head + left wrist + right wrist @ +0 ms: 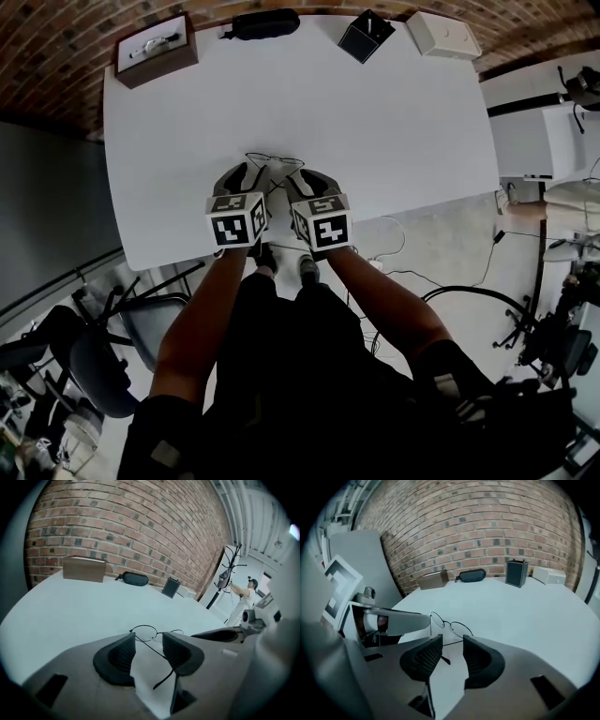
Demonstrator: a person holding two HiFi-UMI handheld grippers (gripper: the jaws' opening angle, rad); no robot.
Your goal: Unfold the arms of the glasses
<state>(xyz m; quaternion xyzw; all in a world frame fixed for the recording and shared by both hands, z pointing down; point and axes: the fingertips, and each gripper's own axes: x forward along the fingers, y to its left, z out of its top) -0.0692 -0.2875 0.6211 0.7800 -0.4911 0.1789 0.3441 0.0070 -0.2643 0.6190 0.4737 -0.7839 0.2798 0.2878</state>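
Resting on bench [375, 122] just ahead of both fingers: glasses [143, 633], frame crosswise, arms trailing back. Spread apart, left fingers [123, 656] straddling one arm without pinching; right fingers [480, 658] spread too, other arm's tip between. Equally near.

glasses [267, 159]: from overhead, near half hidden under left gripper [248, 183] and right gripper [300, 186].
box [156, 50]: pale thing inside, too small to tell.
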